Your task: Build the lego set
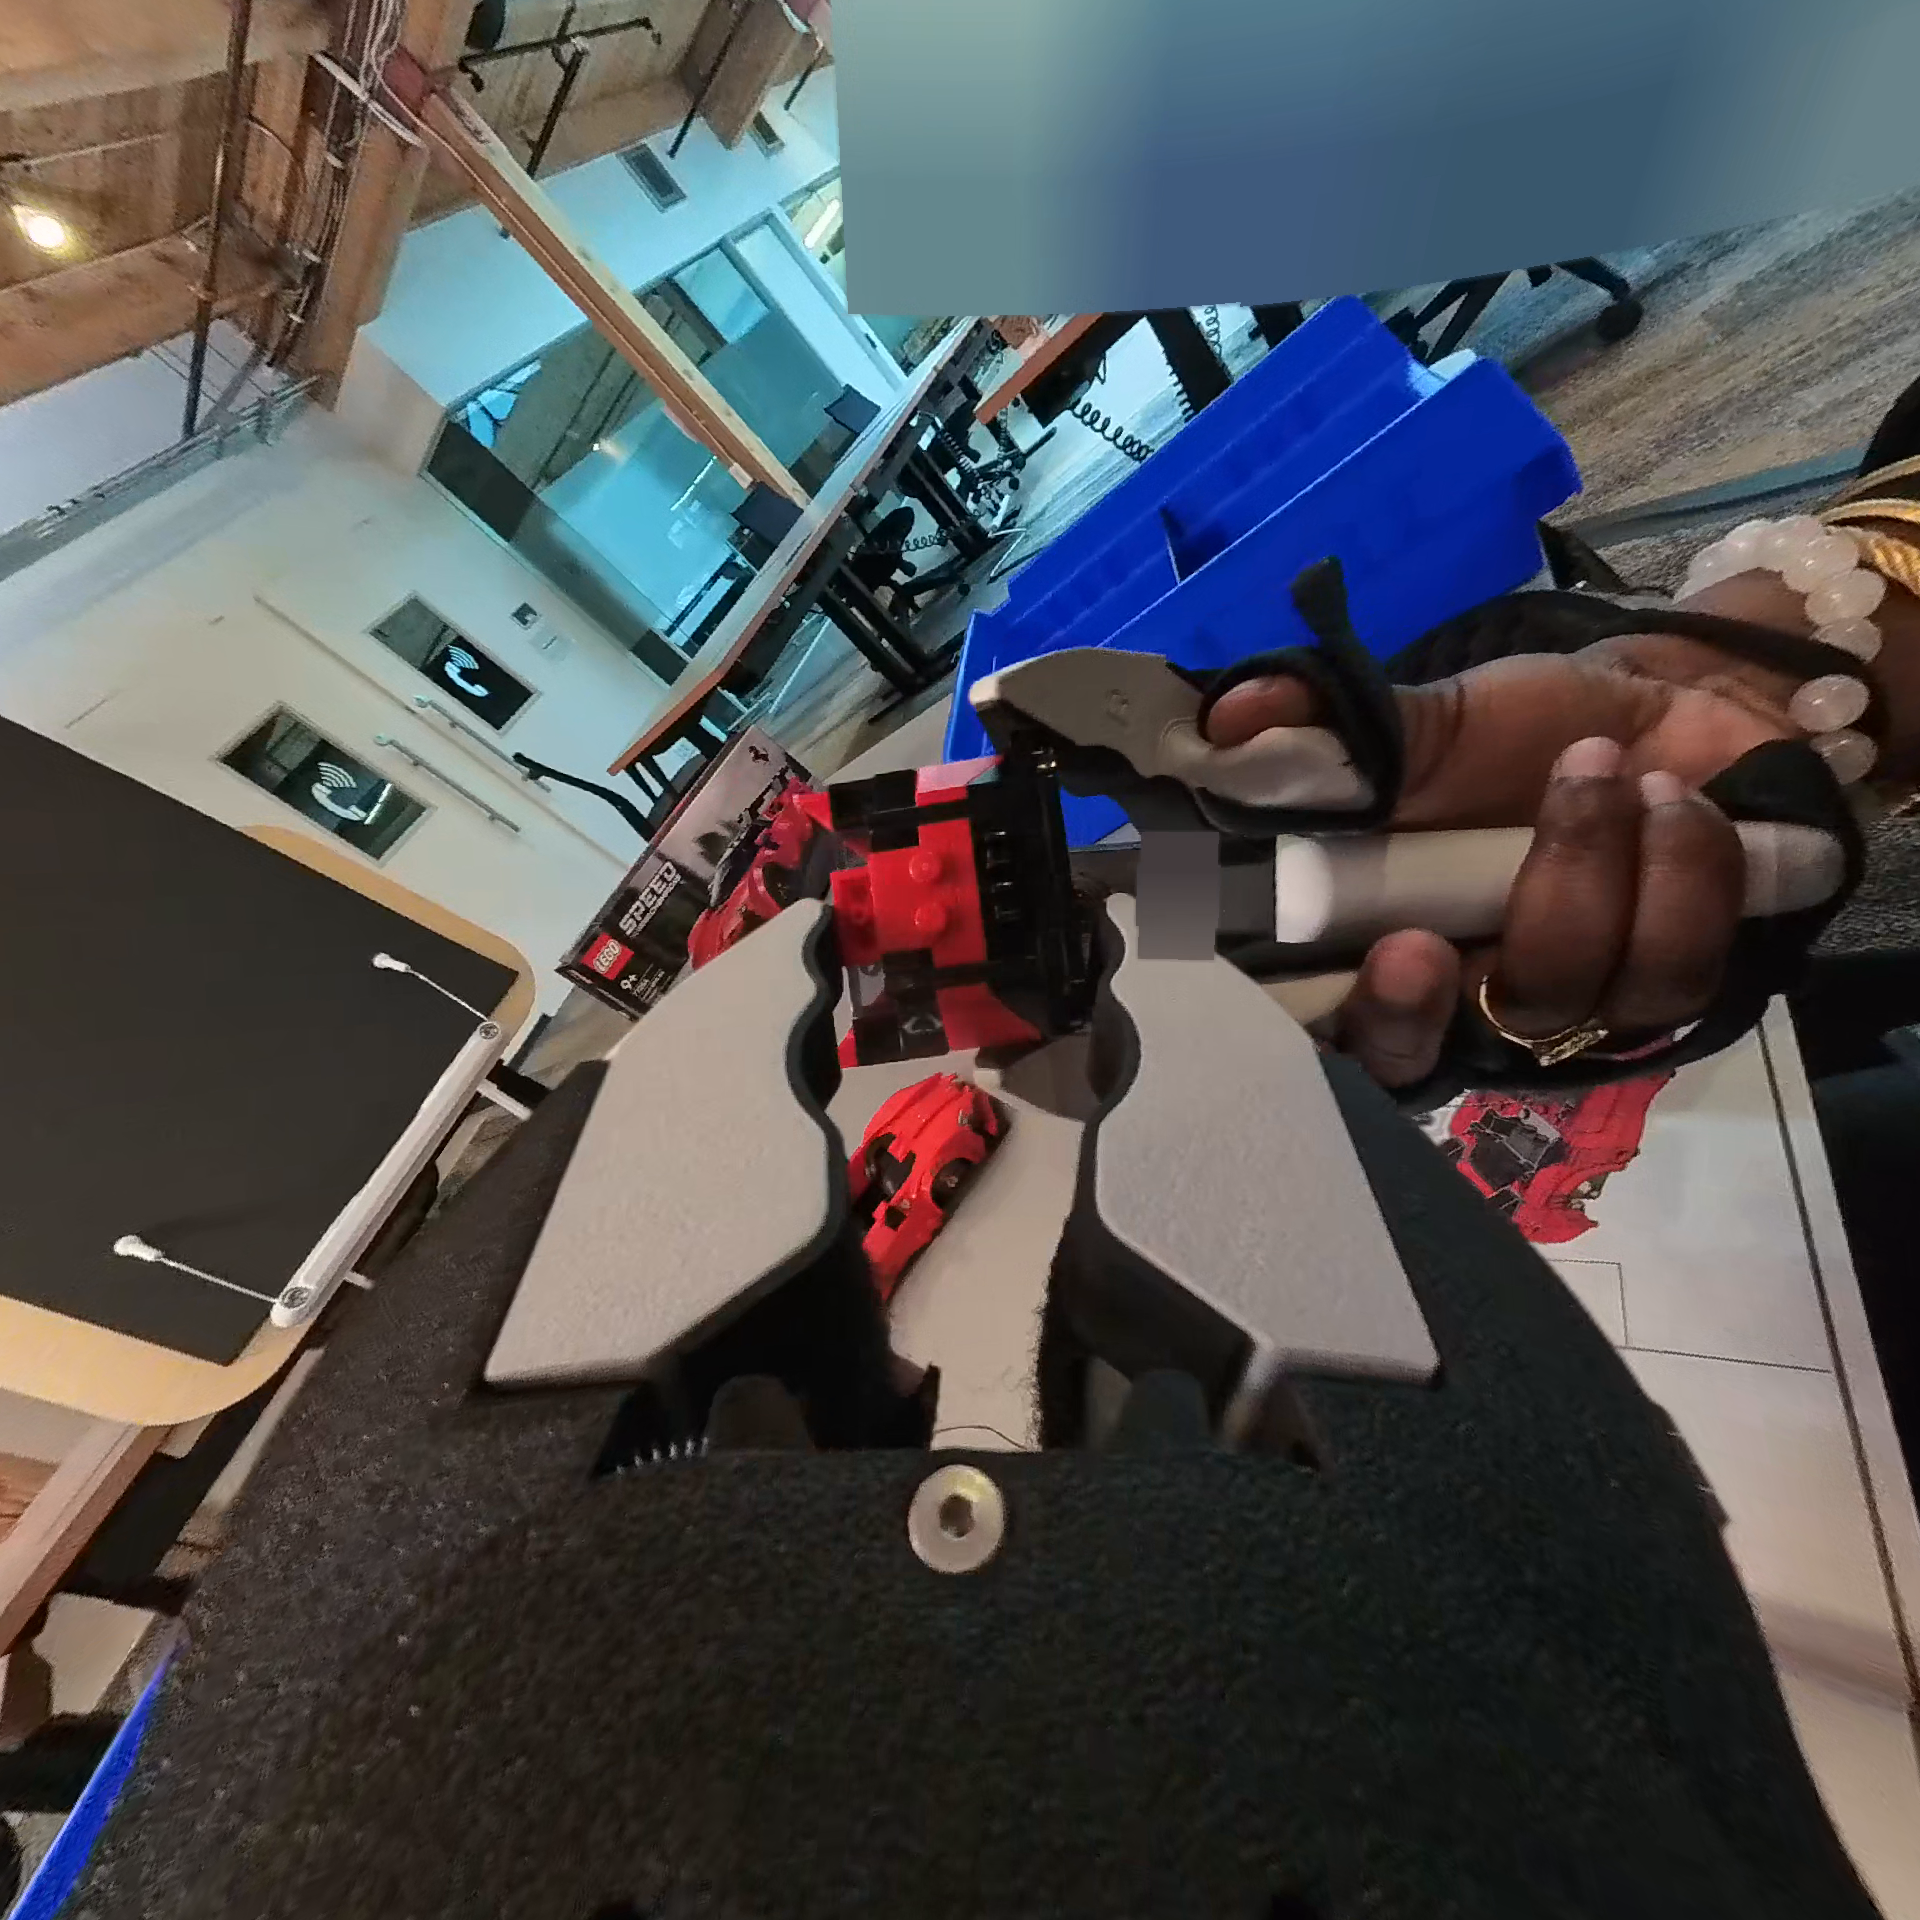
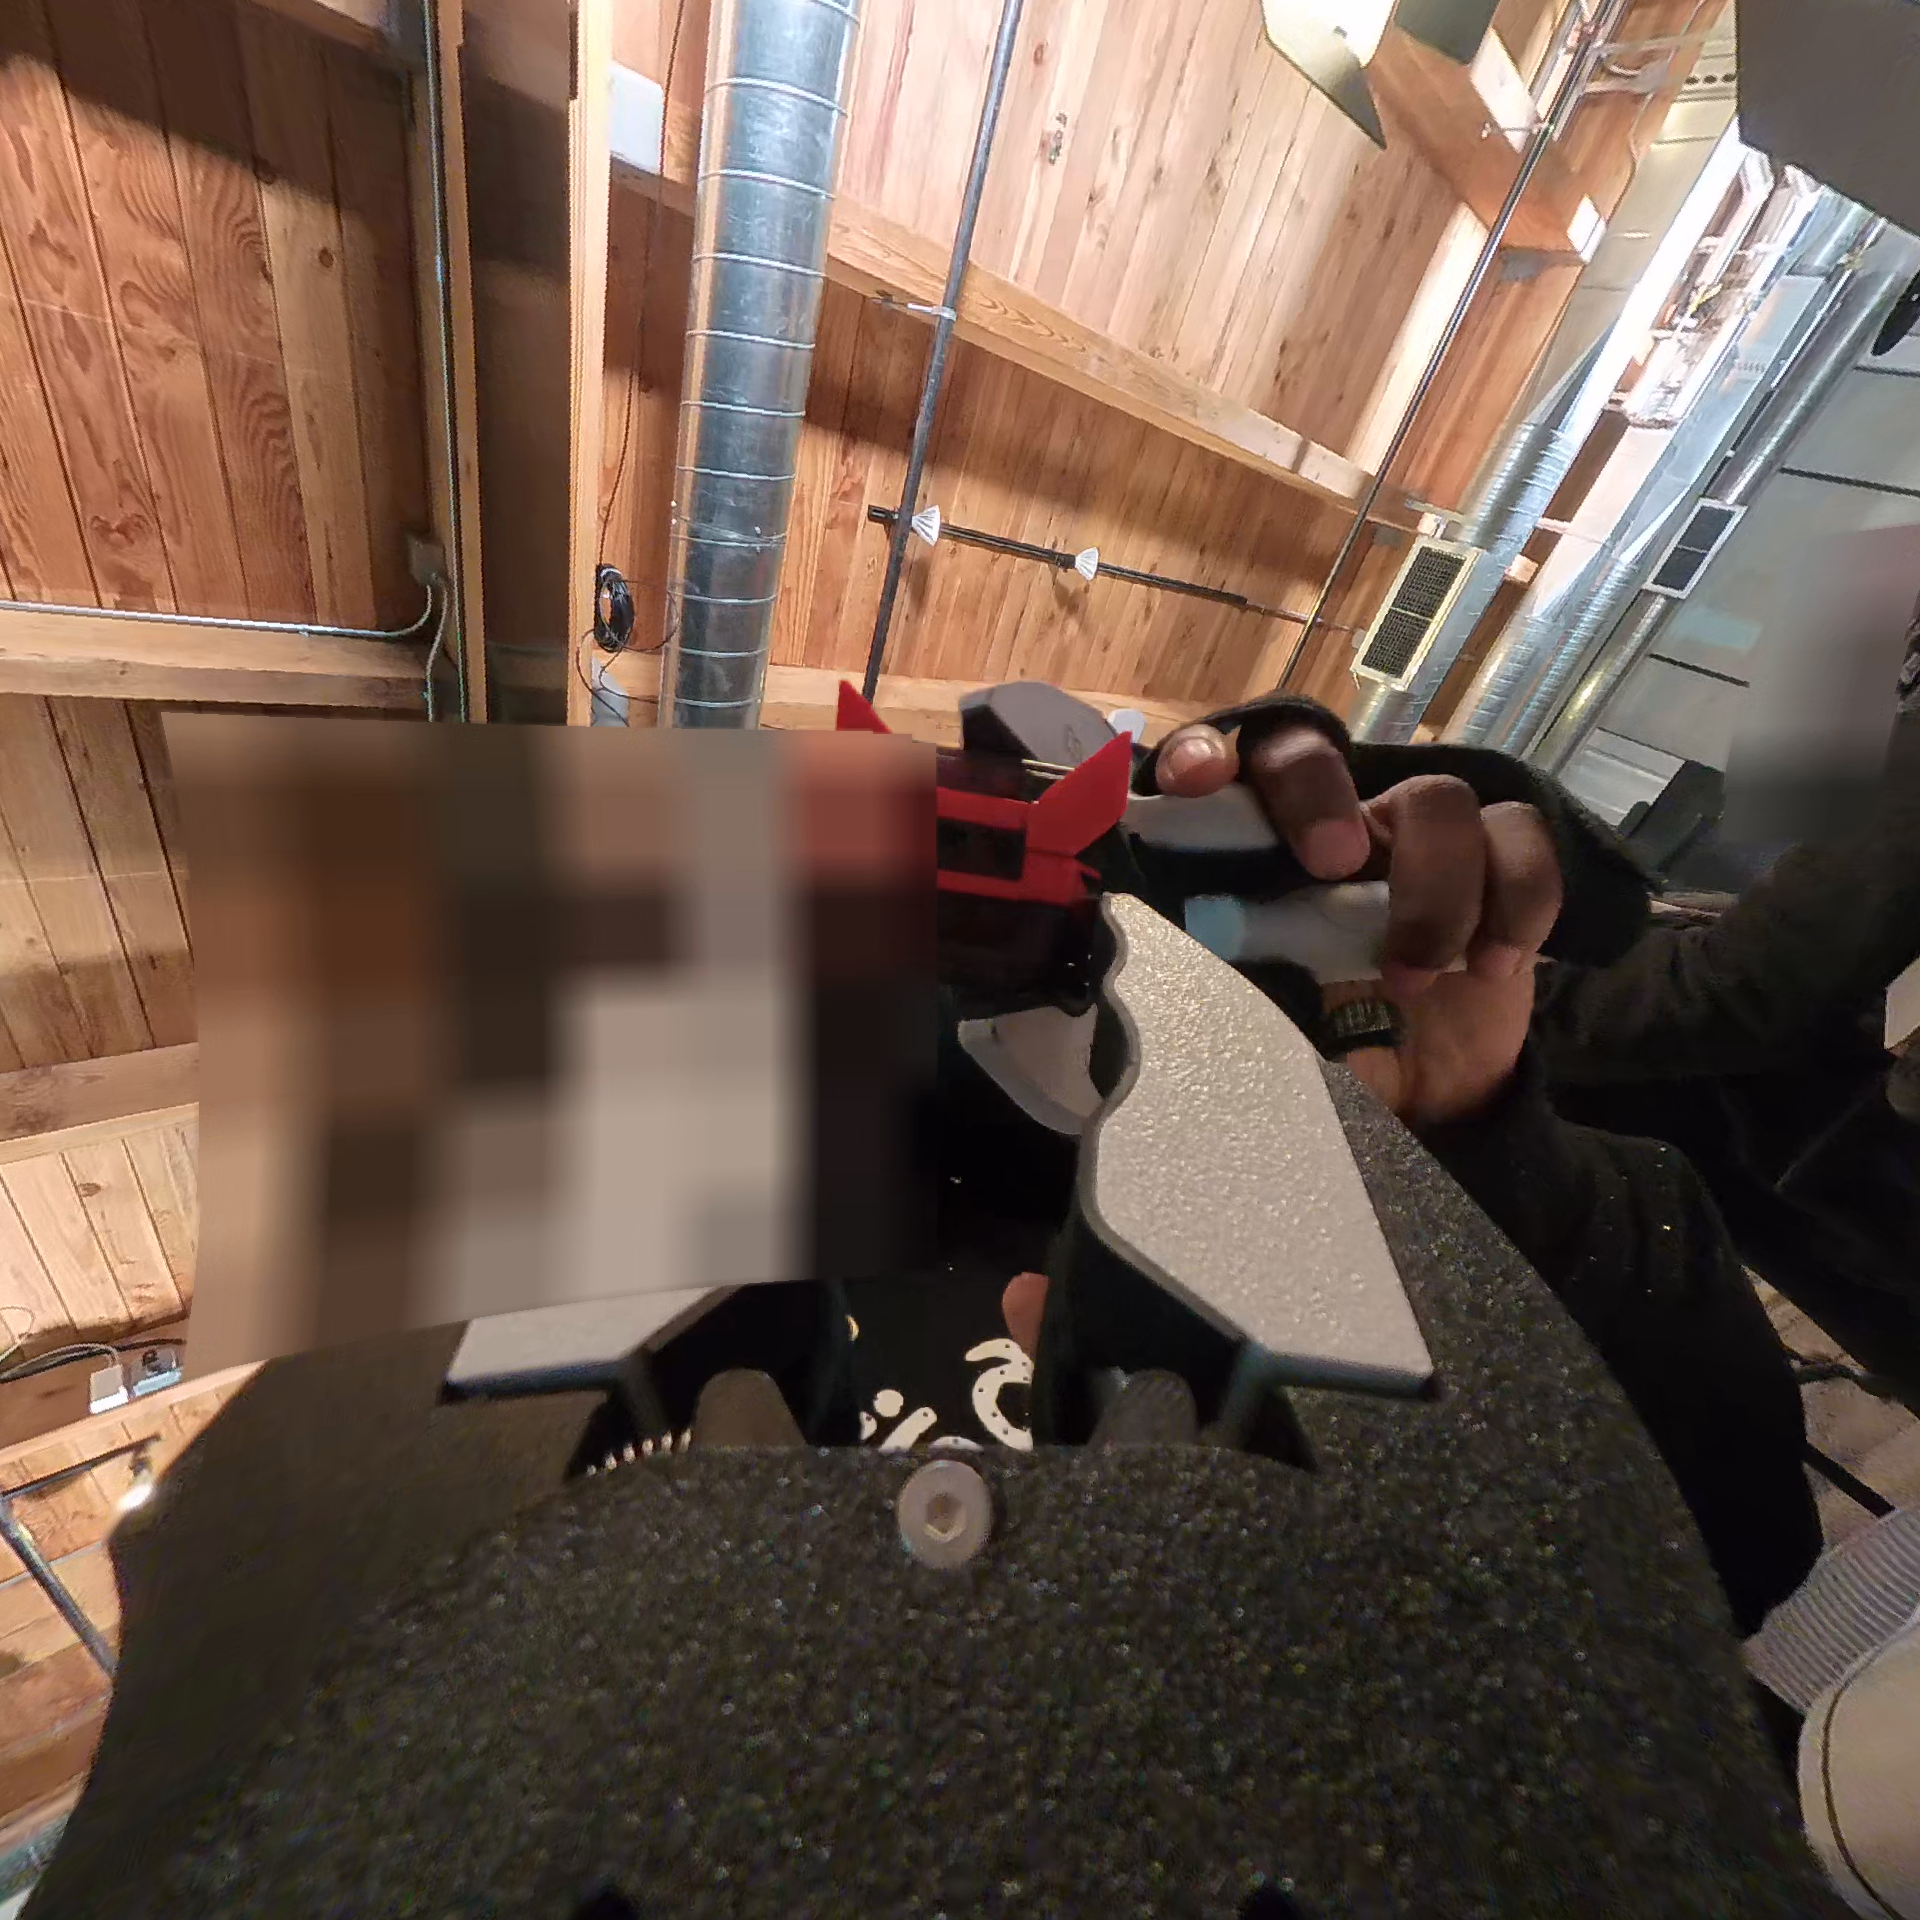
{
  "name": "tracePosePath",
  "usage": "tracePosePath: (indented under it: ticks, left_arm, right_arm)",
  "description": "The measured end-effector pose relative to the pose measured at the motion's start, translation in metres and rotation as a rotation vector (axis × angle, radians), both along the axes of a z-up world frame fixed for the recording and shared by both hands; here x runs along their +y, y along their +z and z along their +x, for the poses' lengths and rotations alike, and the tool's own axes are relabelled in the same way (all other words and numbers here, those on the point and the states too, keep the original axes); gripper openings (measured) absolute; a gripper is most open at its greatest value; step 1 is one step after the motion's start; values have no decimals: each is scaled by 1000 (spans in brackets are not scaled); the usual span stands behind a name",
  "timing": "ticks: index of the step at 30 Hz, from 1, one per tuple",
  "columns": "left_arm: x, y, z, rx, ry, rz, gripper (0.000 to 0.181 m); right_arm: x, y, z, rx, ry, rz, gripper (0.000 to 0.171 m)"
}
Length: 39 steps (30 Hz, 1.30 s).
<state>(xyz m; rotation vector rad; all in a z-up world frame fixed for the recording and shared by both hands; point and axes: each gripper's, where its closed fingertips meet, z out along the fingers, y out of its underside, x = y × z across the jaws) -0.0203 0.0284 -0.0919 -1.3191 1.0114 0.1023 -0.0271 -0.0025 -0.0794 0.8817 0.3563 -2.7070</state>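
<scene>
Gripping a half-built red and black lego car (image 1: 940,914) between both tools, I am holding it in mid-air above the white table (image 1: 1714,1351). My left gripper (image 1: 961,987) is pinching the model from below, its grey fingers (image 1: 707,1122) pressed against the sides. My right gripper (image 1: 1049,769), seen beyond it with the right hand (image 1: 1621,831) squeezing its handle, is clamping the car's far end. In the right wrist view, red wing pieces (image 2: 1081,800) are showing past one grey finger (image 2: 1226,1122), and the left hand (image 2: 1403,862) is working the other tool; a blur is hiding the second finger. Beneath the model, an instruction booklet (image 1: 925,1174) is lying open, with the set's box (image 1: 707,894) and a blue bin (image 1: 1299,540) behind.
</scene>
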Motion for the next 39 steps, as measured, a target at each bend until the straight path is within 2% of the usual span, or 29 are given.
tracePosePath:
  ticks: [4,7,8,10,13,15,17,19,21,24,30,39]
  left_arm:
    - [0,-1,-6,42,43,12,45]
    - [2,-6,-20,132,121,-27,45]
    - [2,-10,-27,182,156,-44,45]
    - [4,-17,-38,292,234,-72,45]
    - [6,-25,-46,439,322,-69,45]
    - [6,-28,-45,518,364,-55,45]
    - [5,-30,-40,568,385,-40,45]
    - [3,-29,-34,591,394,-26,45]
    - [-1,-27,-30,609,408,-17,45]
    - [-5,-20,-28,623,434,3,45]
    - [-5,-10,-28,642,486,44,45]
    - [-1,-5,-20,639,484,69,45]
  right_arm:
    - [1,-7,-2,-57,-71,139,53]
    - [12,-23,3,-168,-270,430,52]
    - [17,-29,5,-214,-368,581,47]
    - [25,-35,10,-286,-614,1027,33]
    - [20,-19,14,-239,-924,1733,17]
    - [11,-11,8,-165,-1044,2109,13]
    - [2,-19,-1,-134,-1012,2337,13]
    - [1,-30,-8,-171,-973,2420,15]
    - [2,-31,-10,-186,-1020,2460,13]
    - [-1,-27,-9,-207,-1081,2462,5]
    - [5,-18,-8,-285,-1152,2478,6]
    - [11,-15,-3,-317,-1241,2537,5]
